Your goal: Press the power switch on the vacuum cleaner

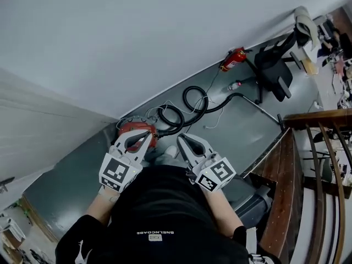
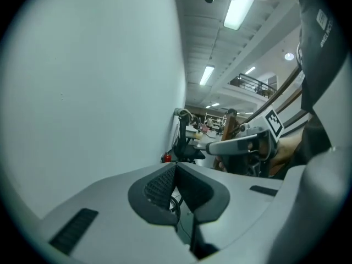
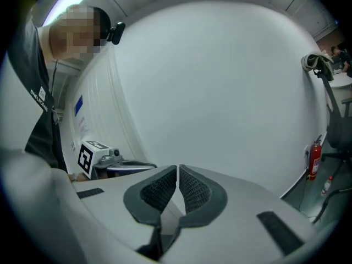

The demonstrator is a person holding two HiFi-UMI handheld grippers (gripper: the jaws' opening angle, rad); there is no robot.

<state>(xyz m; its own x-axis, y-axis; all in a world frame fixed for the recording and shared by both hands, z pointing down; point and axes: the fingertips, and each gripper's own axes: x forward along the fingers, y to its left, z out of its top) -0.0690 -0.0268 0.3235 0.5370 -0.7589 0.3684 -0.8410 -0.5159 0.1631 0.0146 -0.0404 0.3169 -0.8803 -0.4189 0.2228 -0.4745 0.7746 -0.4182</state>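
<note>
The red round canister vacuum cleaner is seen on the grey floor close to the white wall, with its black hose coiled beside it. The left gripper is held over the cleaner in the head view, its fingers closed on nothing. The right gripper is held just beside it, its fingers likewise pressed together and empty.

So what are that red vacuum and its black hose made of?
The vacuum cleaner's rounded red shell looks like moulded plastic; its finish is too small to judge. The hose looks like matte black flexible plastic or rubber, since it lies in loops.
</note>
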